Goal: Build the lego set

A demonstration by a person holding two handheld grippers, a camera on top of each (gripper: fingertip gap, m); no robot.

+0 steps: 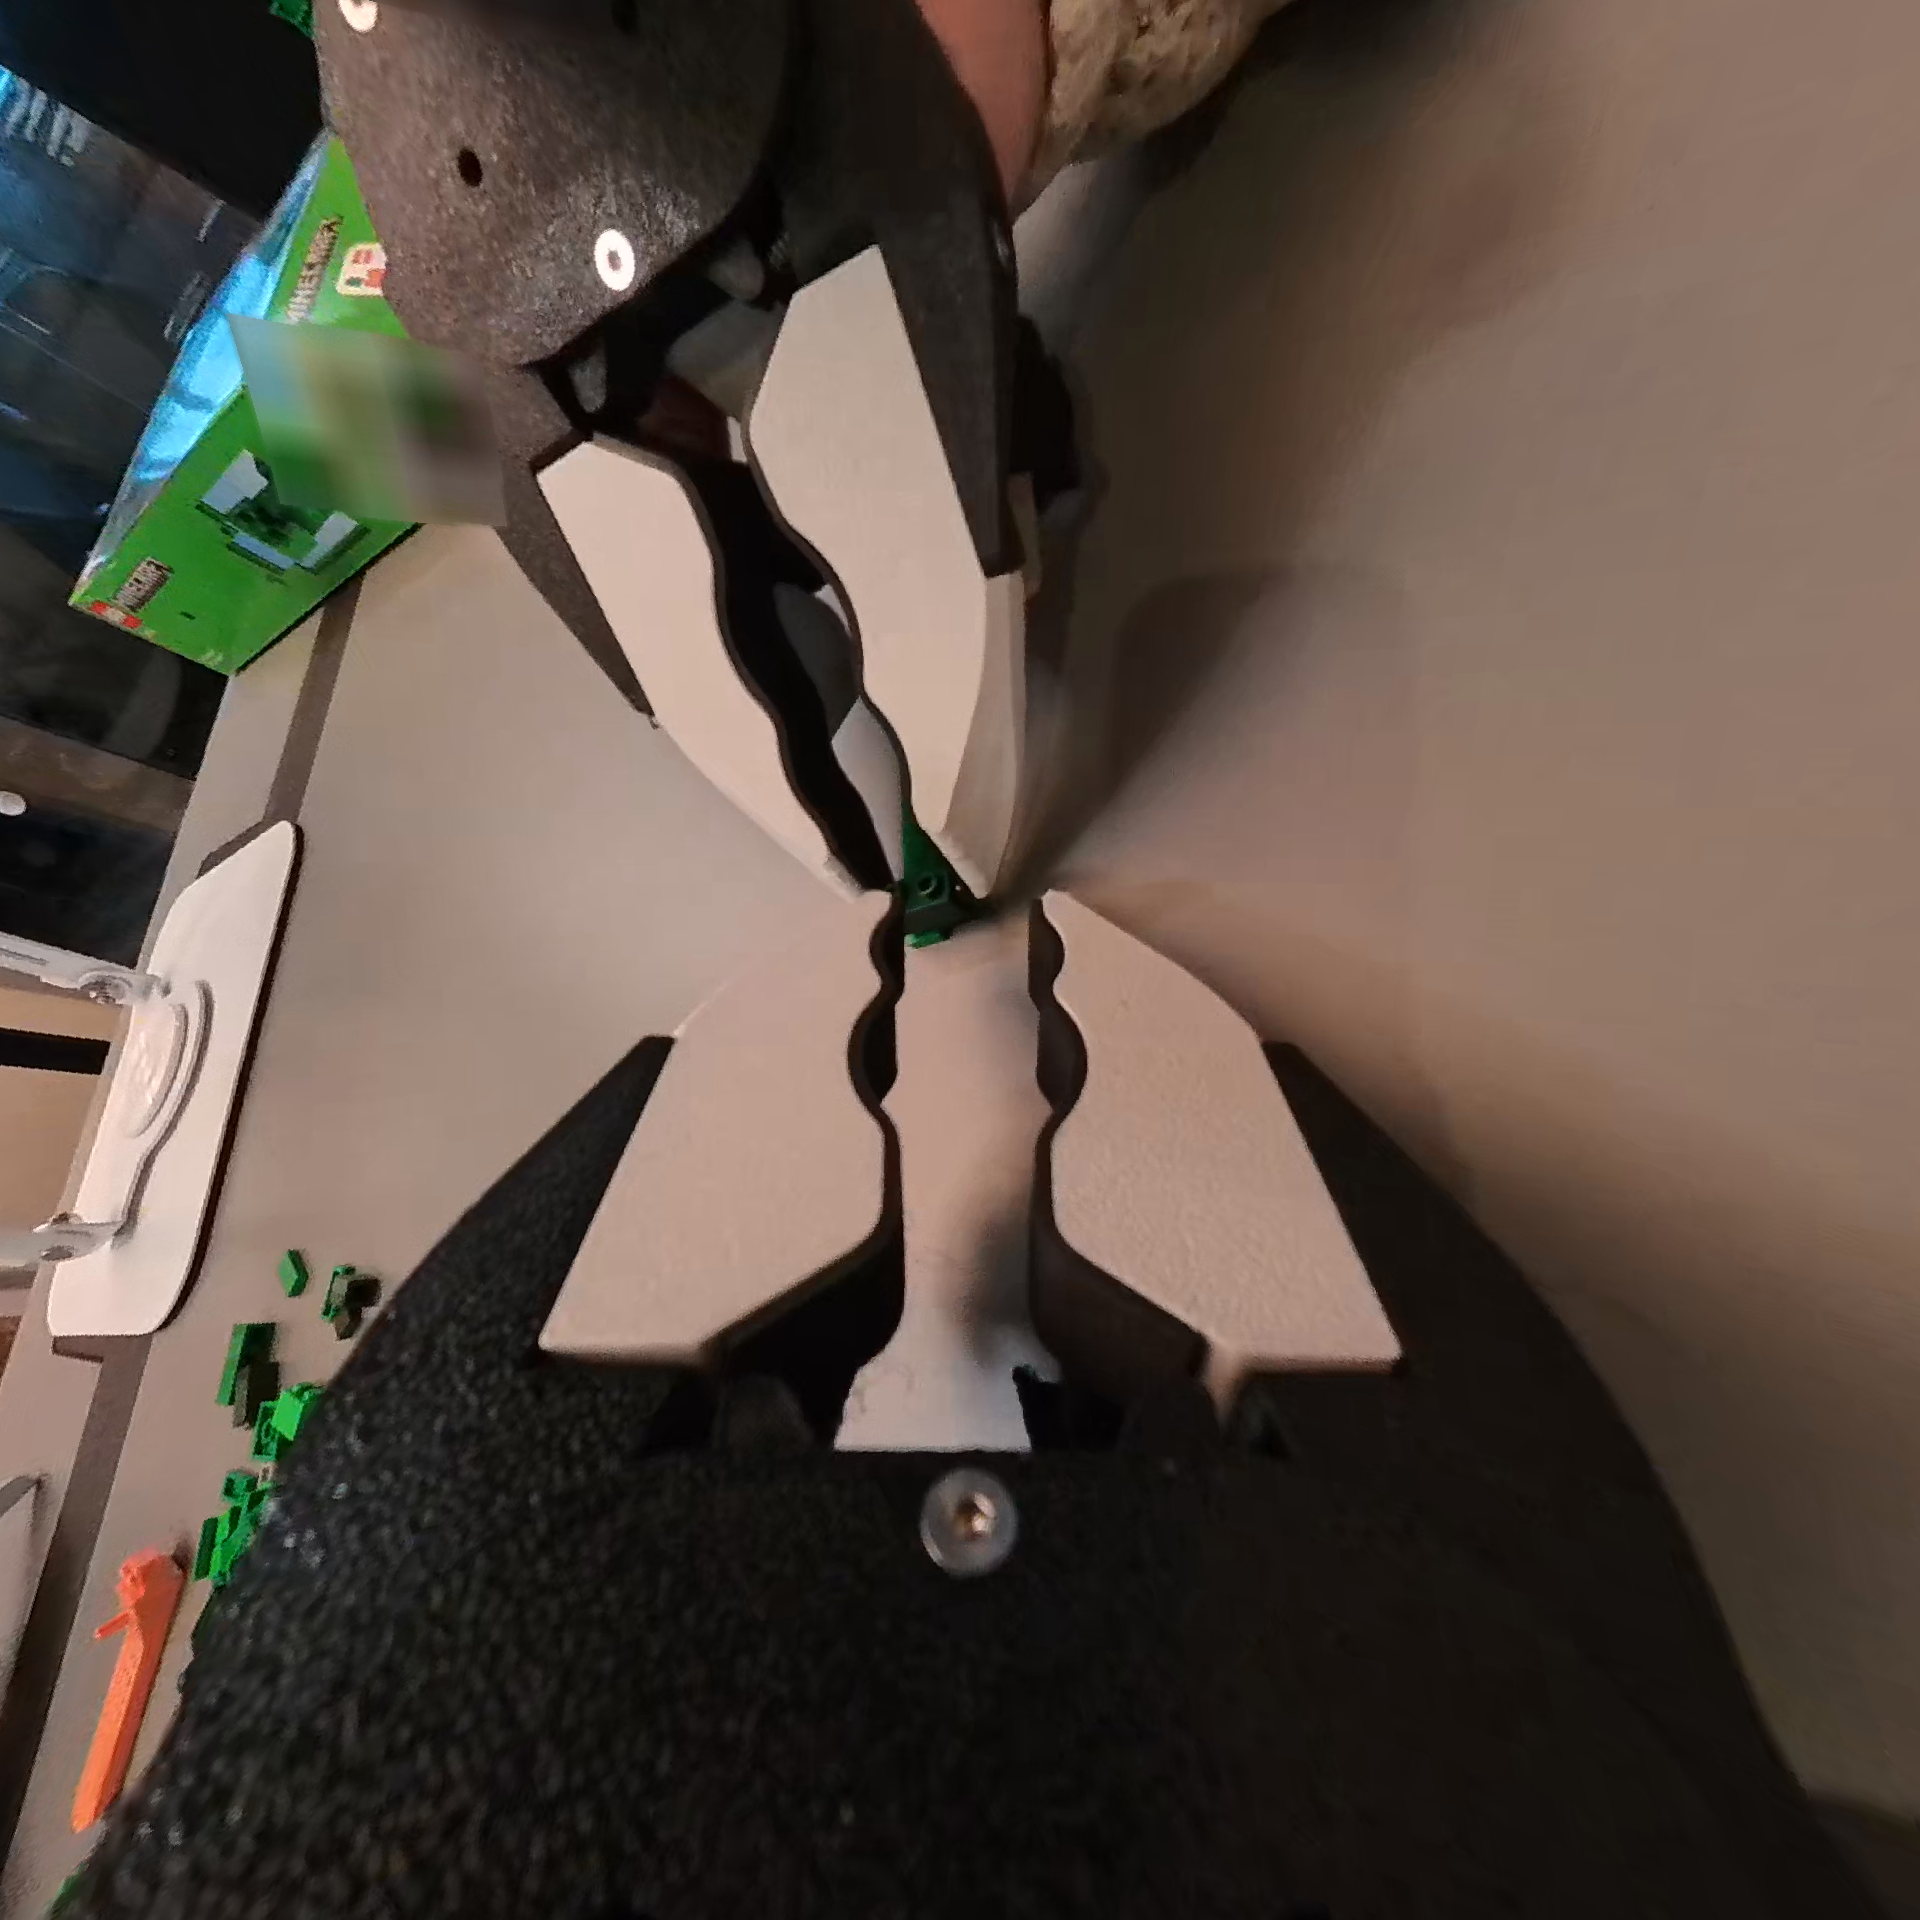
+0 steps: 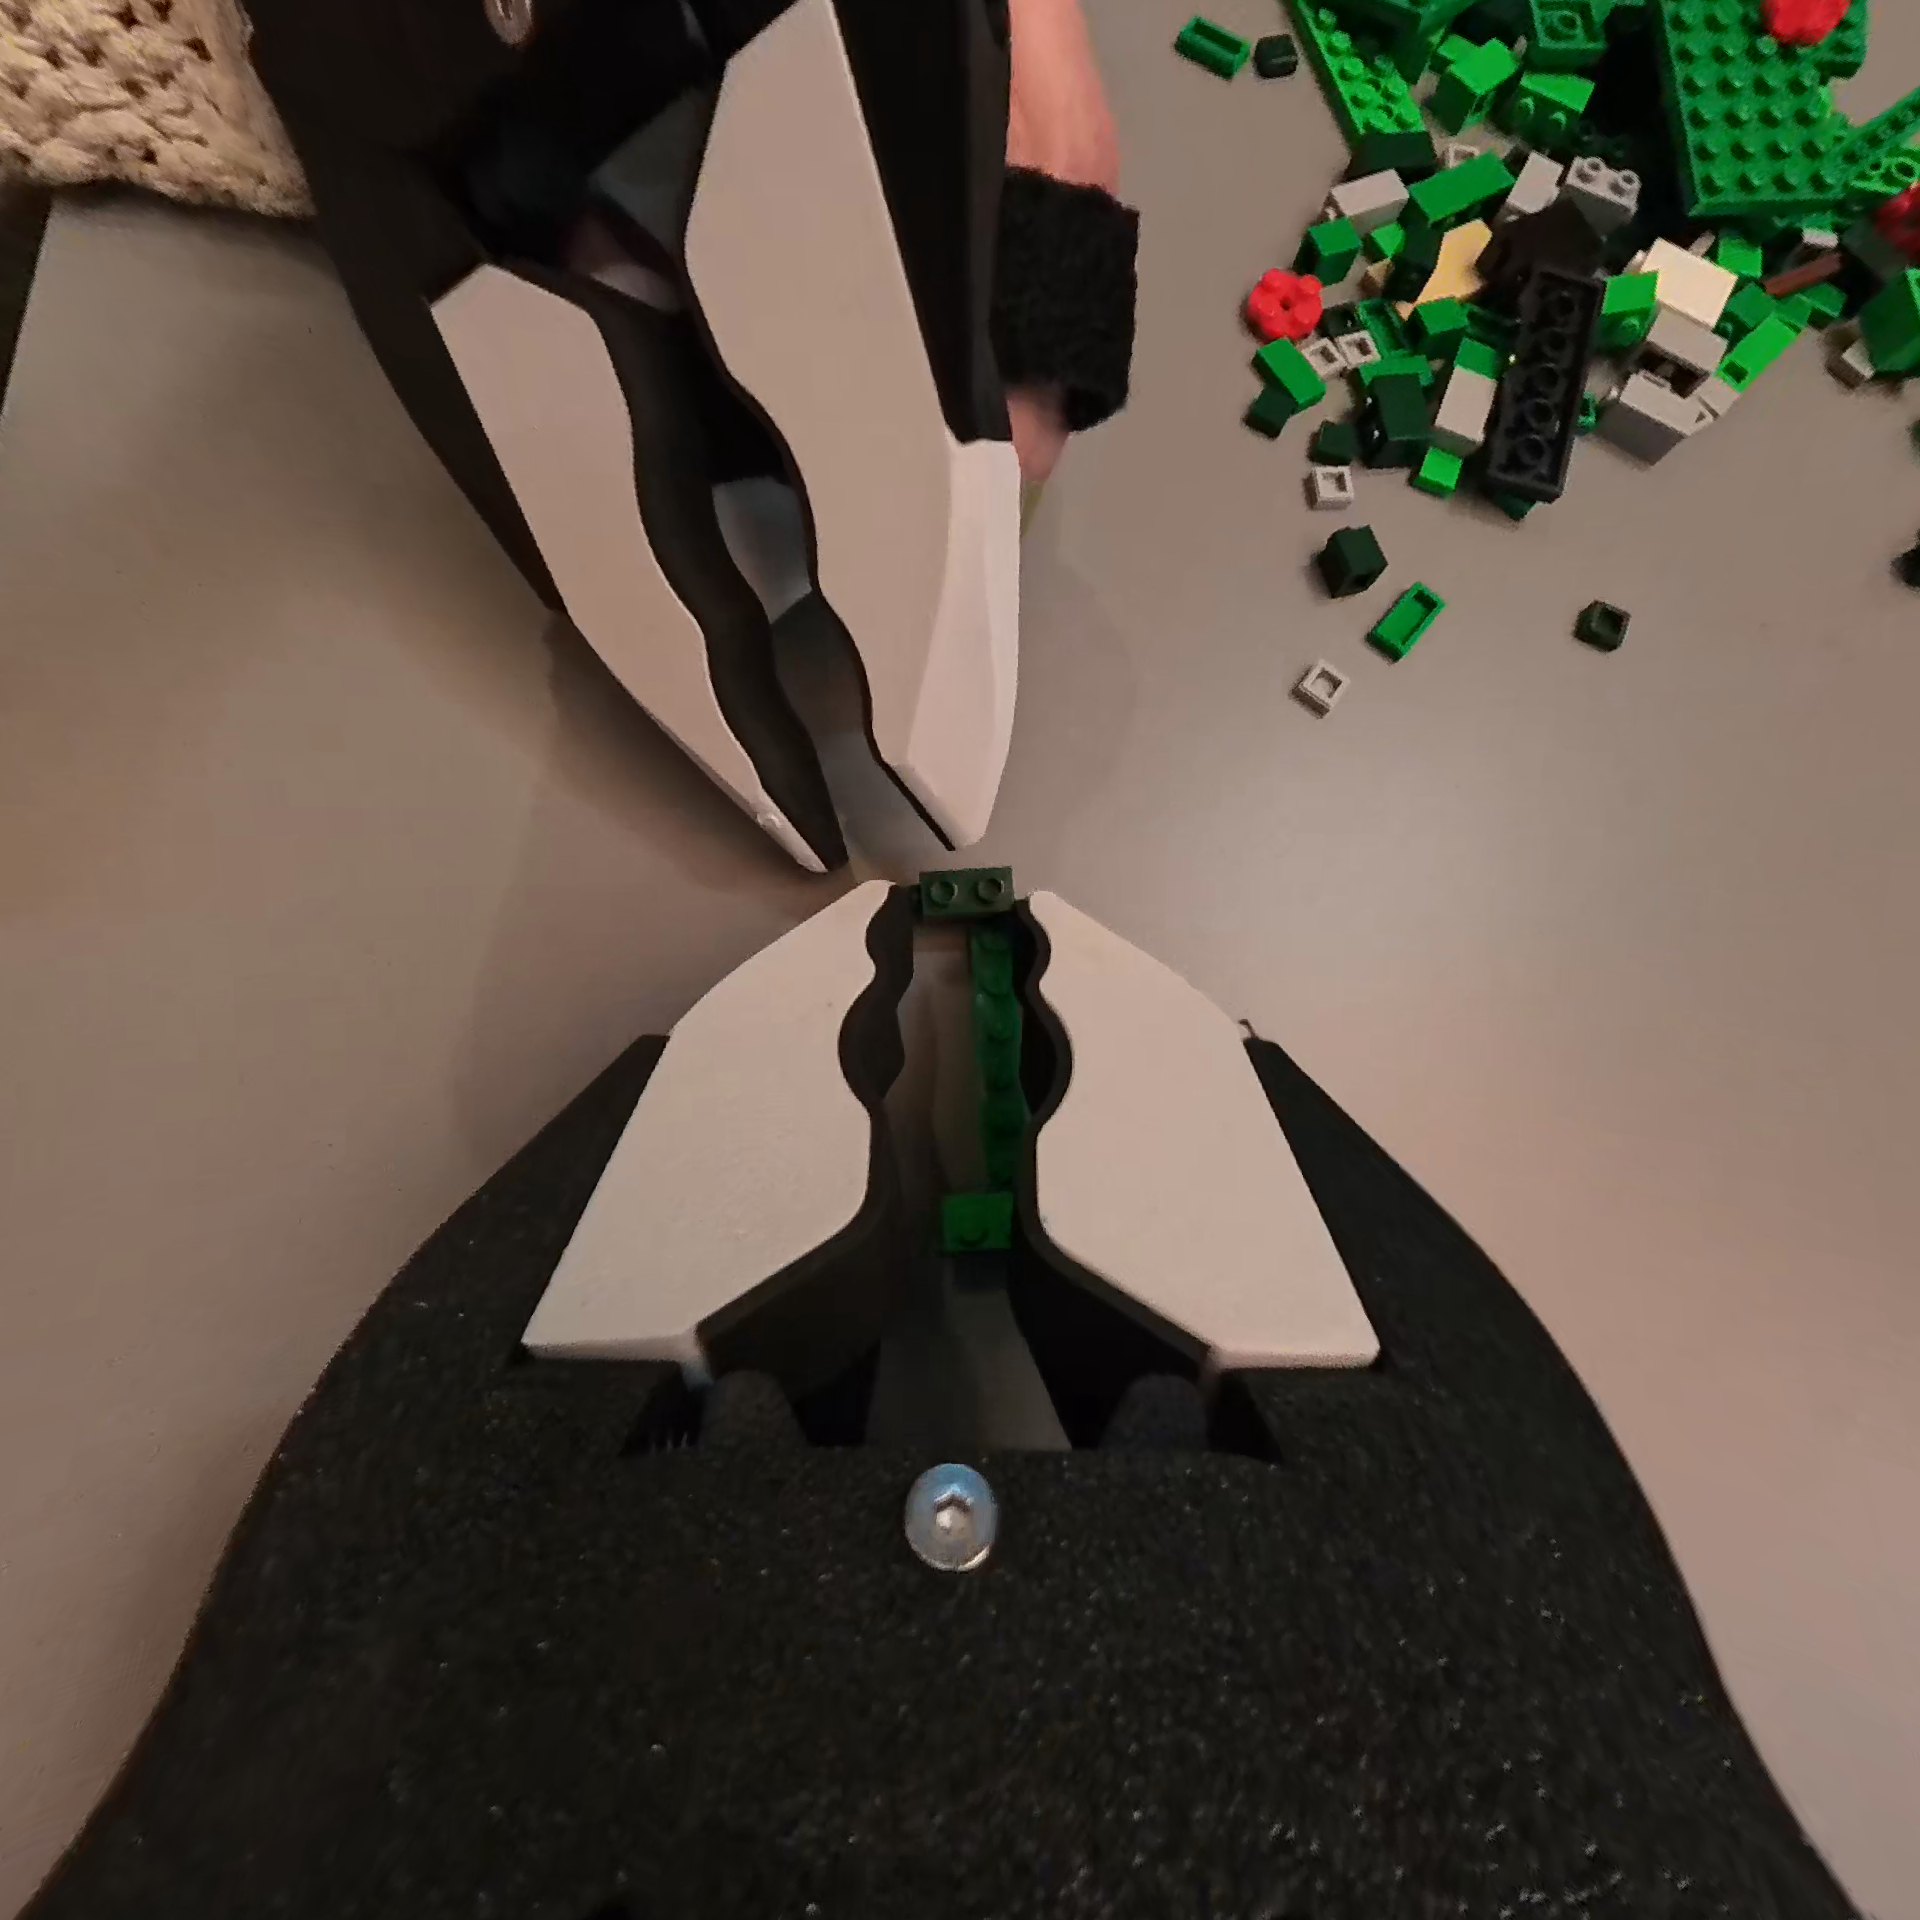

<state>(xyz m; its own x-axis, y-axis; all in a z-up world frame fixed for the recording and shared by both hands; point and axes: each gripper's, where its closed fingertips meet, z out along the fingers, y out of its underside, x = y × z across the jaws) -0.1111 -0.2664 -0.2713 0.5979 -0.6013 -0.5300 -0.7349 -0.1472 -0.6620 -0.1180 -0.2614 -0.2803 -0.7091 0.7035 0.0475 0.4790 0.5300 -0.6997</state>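
In the right wrist view my right gripper point(image 2: 961, 899) is shut on a long green plate point(image 2: 1000, 1049) that runs along its right finger. A dark green two-stud plate point(image 2: 966, 891) sits at the plate's far end, and a bright green piece point(image 2: 977, 1221) at its near end. My left gripper point(image 2: 888, 842) comes in from above, its tips just short of the dark green plate. In the left wrist view my left gripper point(image 1: 964, 904) has a narrow, empty gap between its jaws. The green piece point(image 1: 935, 906) at the tip of the right gripper point(image 1: 920, 873) lies between its tips.
A pile of loose green, grey and black bricks point(image 2: 1558, 260) with a green baseplate point(image 2: 1756, 114) lies at the far right on the grey table point(image 2: 1455, 935). A green set box point(image 1: 260, 468), small green pieces point(image 1: 260, 1392) and an orange brick separator point(image 1: 130, 1683) lie at the left. Only a small space, under 4 cm, lies between the two pairs of fingers. From either gripper's tips it is about 35 centimeters to the orange brick separator point(image 1: 130, 1683).
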